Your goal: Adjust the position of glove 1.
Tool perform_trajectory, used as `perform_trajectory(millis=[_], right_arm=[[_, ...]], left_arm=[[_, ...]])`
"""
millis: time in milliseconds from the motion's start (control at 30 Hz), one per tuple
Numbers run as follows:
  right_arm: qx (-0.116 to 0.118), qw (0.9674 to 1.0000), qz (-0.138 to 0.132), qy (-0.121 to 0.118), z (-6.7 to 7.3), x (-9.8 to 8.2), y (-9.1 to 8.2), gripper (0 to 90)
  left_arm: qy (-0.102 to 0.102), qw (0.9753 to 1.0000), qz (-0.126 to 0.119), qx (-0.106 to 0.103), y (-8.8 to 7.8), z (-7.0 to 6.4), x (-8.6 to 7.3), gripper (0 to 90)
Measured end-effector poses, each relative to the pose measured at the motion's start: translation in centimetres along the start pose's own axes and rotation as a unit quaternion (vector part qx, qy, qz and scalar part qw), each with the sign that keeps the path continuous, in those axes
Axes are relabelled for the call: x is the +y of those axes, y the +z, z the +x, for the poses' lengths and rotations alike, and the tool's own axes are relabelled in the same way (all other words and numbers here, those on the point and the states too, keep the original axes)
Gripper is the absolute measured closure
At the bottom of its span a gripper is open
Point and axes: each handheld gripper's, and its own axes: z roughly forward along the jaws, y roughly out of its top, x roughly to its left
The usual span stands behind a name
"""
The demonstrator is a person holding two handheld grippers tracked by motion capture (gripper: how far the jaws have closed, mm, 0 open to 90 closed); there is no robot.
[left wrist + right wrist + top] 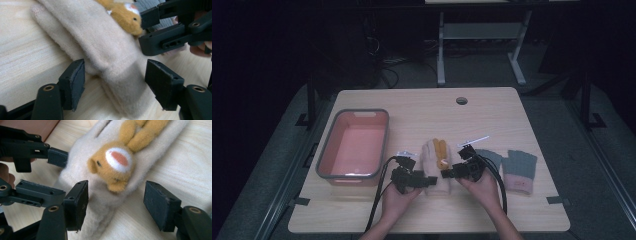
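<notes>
Hands low, left gripper (428, 181) and right gripper (446, 173) gaping astride cream glove (435, 167).

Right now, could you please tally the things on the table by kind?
Cream gloves with a bear face: 1
Grey gloves with pink cuffs: 2
Pink bins with grey rims: 1
Total: 4

The cream mitten (100, 45) under my grippers is soft, fuzzy fleece, and its orange animal patch (115, 162) is shaggier plush. My left gripper (115, 82) and right gripper (116, 203) are matt black plastic with brass-looking bushings. The worktop (180, 162) is pale, smooth, satin wood grain.
</notes>
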Motion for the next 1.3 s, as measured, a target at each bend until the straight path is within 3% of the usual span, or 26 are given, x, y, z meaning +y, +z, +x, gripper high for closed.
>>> perform_trajectory(millis=[233, 433, 700, 1033, 1300], right_arm=[[-0.004, 0.9998, 0.016, 0.011, 0.2, 0.1, 1.1, 40.7], [-0.001, 0.9998, 0.013, 0.013, 0.5, -0.1, 1.3, 48.8], [0.021, 0.9994, 0.016, 0.025, 0.4, -0.1, 1.5, 59.5], [0.036, 0.9991, 0.011, 0.020, 0.3, -0.1, 1.2, 70.9], [0.041, 0.9990, 0.006, 0.018, 0.4, -0.1, 0.9, 73.7]], left_arm=[[-0.016, 0.9998, 0.009, -0.004, 0.4, 0.5, 0.2, 38.8], [-0.009, 0.9999, 0.011, -0.003, 0.7, 0.3, 0.3, 43.9], [-0.018, 0.9994, 0.021, -0.020, 1.1, 0.4, 0.5, 52.9], [-0.022, 0.9991, 0.012, -0.033, 1.0, 0.5, 0.6, 62.0], [-0.023, 0.9989, 0.009, -0.040, 0.9, 0.6, 0.8, 64.5]])
